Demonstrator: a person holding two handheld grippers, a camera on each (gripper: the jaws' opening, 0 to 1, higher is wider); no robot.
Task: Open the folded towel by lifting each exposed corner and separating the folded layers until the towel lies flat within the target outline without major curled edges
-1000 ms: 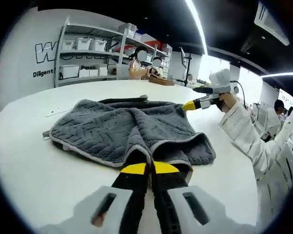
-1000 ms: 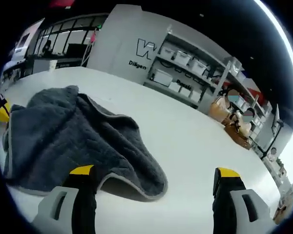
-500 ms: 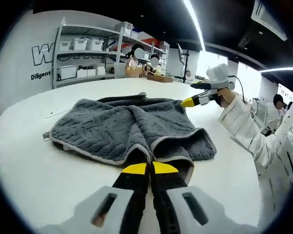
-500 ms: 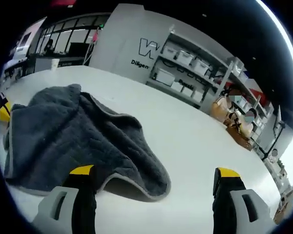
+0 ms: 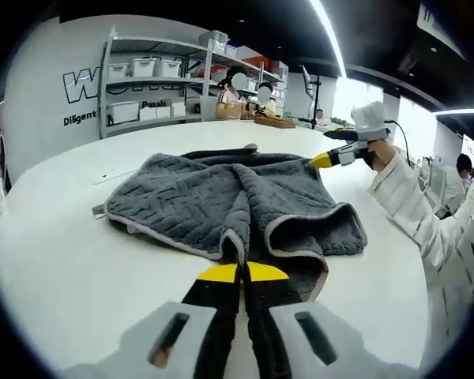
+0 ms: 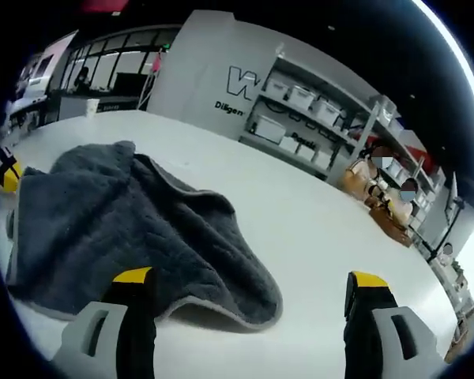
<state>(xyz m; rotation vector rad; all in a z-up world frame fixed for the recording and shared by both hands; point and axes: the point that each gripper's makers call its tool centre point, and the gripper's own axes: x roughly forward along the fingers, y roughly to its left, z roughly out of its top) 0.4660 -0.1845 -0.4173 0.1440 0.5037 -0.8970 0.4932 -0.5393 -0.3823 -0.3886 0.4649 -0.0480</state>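
Two grippers work a grey towel (image 5: 237,205) lying rumpled at centre frame on a white table (image 5: 55,260). At lower centre of the left gripper view, the left gripper (image 5: 238,272) has its yellow-tipped jaws pressed together on the towel's near edge. At upper right, a white-sleeved arm (image 5: 407,205) holds the right gripper (image 5: 324,160) just beside the towel's far edge. Its own view shows the jaws (image 6: 249,278) spread wide, holding nothing, the towel (image 6: 118,229) at left.
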